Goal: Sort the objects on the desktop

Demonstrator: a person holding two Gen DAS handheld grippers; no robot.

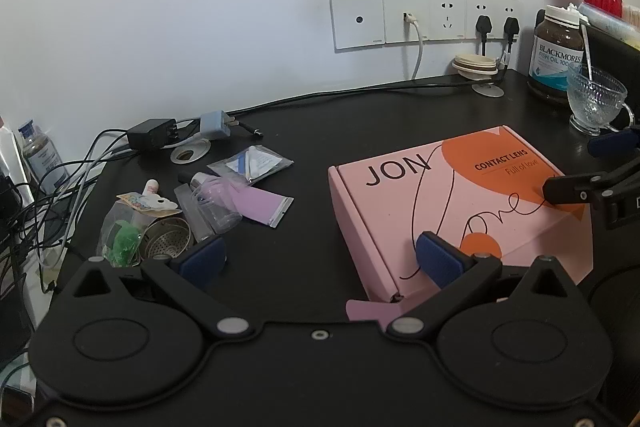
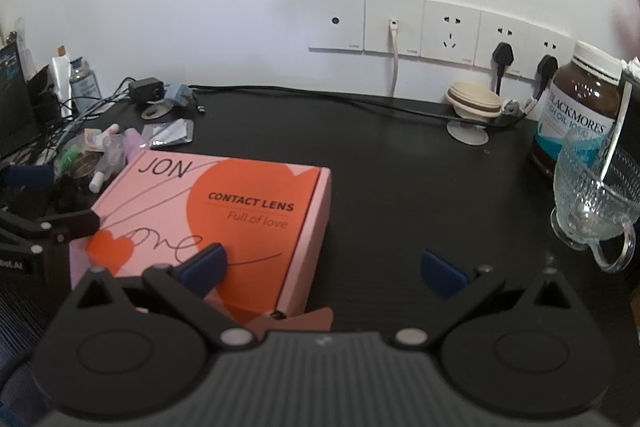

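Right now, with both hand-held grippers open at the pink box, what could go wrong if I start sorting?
1. The glass cup with a spoon stands just right of the right hand-held gripper; a wide swing might tip it.
2. The pink box appears closed, with a flap sticking out at its near edge; lifting it could spring it open.
3. Loose cables lie beside the small clutter pile and could snag.

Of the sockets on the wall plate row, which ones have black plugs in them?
The two rightmost sockets: one black plug and another black plug beside it. The five-hole socket left of them is empty, and the port further left holds a white cable.
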